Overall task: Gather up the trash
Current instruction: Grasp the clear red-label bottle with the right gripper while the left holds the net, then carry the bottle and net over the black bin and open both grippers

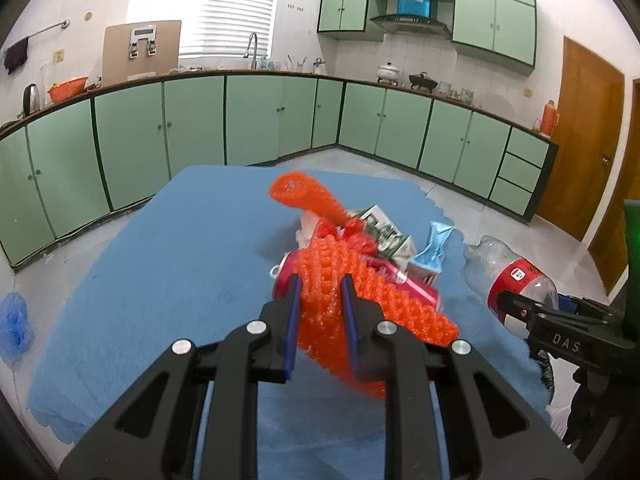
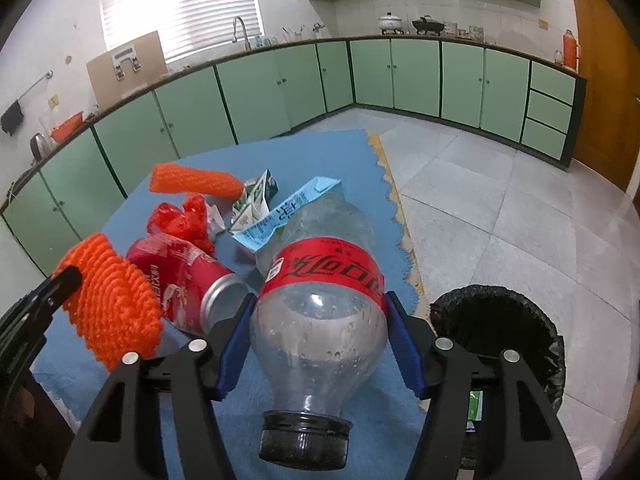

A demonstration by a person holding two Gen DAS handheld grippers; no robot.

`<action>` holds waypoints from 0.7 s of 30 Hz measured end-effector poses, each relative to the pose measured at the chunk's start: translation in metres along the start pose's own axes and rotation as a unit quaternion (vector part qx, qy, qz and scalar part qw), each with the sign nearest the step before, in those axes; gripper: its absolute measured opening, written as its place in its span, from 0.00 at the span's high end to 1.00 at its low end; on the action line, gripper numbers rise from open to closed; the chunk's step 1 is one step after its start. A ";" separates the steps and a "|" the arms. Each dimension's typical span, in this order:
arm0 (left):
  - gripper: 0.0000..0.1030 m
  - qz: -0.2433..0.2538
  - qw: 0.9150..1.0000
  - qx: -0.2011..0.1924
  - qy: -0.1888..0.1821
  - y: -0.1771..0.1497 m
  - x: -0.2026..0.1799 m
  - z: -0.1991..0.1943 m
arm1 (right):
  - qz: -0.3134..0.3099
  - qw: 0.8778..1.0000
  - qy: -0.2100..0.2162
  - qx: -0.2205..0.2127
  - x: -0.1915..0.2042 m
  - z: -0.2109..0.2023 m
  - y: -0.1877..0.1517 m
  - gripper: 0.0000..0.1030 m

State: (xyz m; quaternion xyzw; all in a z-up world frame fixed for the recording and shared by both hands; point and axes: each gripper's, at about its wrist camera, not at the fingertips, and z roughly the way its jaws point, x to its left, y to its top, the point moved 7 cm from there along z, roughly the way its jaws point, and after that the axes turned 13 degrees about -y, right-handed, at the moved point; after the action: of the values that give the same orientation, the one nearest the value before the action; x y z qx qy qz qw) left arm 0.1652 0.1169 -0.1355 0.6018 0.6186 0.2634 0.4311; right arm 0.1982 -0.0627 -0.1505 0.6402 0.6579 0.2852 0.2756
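Observation:
My left gripper (image 1: 320, 292) is shut on an orange foam net sleeve (image 1: 360, 300), held over the blue mat (image 1: 160, 264); the sleeve also shows in the right wrist view (image 2: 116, 300). My right gripper (image 2: 320, 316) is shut on a clear plastic cola bottle (image 2: 320, 308) with a red label, cap toward the camera; the bottle also shows in the left wrist view (image 1: 516, 280). A red can (image 2: 184, 276), a second orange net sleeve (image 2: 196, 184), a green-white carton (image 2: 256, 200) and a light blue carton (image 2: 280, 216) lie piled on the mat.
A bin with a black liner (image 2: 500, 332) stands on the tiled floor right of the mat. Green kitchen cabinets (image 1: 192, 124) run along the far walls. A blue plastic bag (image 1: 16, 324) lies on the floor at the left. A wooden door (image 1: 584, 140) is at the right.

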 end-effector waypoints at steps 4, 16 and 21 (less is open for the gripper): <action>0.82 0.007 1.000 -0.008 -0.011 0.007 -0.012 -0.003 | 0.003 1.000 0.005 -0.013 -0.006 -0.009 0.006 0.40; 0.82 0.035 0.998 -0.021 -0.043 0.022 -0.052 -0.001 | 0.038 0.995 0.000 -0.088 -0.047 -0.047 0.027 0.40; 0.82 0.052 0.995 -0.023 -0.082 0.029 -0.091 0.008 | 0.062 0.993 -0.029 -0.097 -0.086 -0.059 0.028 0.40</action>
State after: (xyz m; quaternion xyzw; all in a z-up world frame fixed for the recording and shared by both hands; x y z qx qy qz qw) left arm 0.1782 0.0311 -0.0947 0.6427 0.5426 0.2490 0.4801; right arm 0.1767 -0.1497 -0.0898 0.6576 0.5781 0.3457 0.3373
